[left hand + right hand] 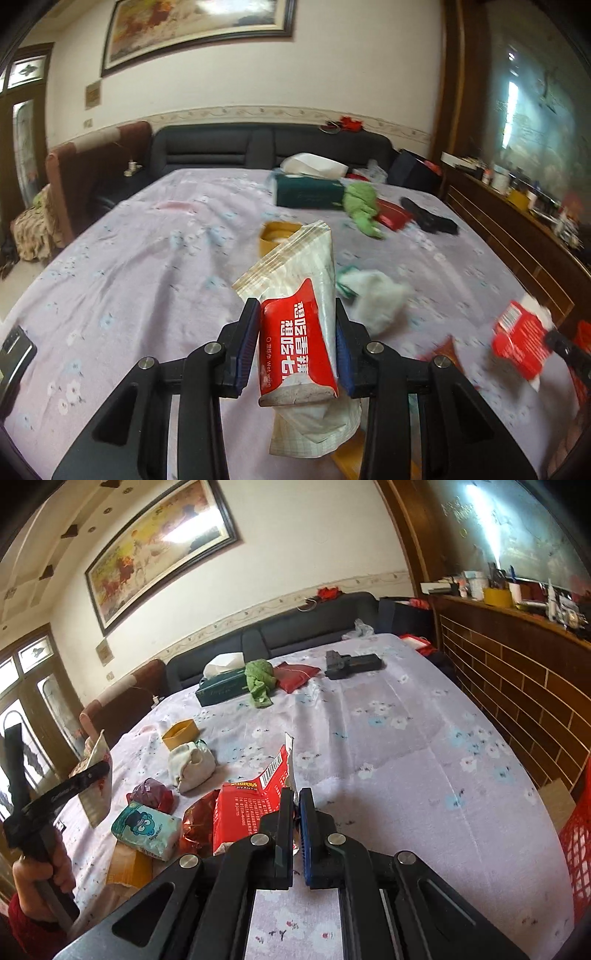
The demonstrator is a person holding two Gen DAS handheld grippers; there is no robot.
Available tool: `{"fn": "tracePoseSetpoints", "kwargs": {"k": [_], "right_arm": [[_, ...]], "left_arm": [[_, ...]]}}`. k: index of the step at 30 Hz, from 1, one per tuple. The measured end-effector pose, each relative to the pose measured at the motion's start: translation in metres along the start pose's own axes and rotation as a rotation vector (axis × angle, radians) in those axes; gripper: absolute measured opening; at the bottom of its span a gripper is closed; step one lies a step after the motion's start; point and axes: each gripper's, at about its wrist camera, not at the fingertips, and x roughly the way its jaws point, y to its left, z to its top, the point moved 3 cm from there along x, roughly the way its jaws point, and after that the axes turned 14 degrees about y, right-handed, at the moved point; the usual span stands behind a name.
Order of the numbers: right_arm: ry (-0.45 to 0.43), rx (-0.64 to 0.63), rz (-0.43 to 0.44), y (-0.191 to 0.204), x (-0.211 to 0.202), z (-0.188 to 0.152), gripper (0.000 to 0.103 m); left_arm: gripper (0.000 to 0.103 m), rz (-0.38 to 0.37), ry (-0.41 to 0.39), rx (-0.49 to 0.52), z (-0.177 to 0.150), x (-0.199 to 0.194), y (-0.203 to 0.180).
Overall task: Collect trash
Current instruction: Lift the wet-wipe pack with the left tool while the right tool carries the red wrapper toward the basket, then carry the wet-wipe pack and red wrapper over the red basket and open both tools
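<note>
Left claw (297,328): clenched on a wet-wipe packet (295,314), which it holds in the air above the bed (147,251); the pads press its 2 long sides.
Right claw (295,812): clenched on the torn edge of a red wrapper (251,805); the rest of the wrapper hangs to the left of the jaws, near the sheet.
Wet-wipe packet: soft foil pouch, likely light and nearly empty; it buckles between the pads, so a squeeze across the middle suits it better than a pinch at the slick sealed end.
Red wrapper: thin, crinkly, limp; a corner pinch will carry it, though it may flap or tear at the ripped strip.
Trash left on the bed: crumpled white tissue (192,766), dark red foil ball (151,795), small tissue pack (147,829), shiny red foil (197,821).
Handling of these: all light and squashy; take the tissue by its bulk, the foil by a fold.
Red basket (576,849): at the bed's right edge, probably where the trash goes.
</note>
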Motion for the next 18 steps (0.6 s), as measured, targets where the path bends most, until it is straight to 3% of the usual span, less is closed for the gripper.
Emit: {"fn": "tracePoseSetpoints", "kwargs": {"k": [18], "right_arm": [[-0.087, -0.023, -0.007, 0.016, -0.079, -0.036, 0.004]], "left_arm": [[0.036, -0.127, 0.041, 0.186, -0.059, -0.056, -0.09]]}}
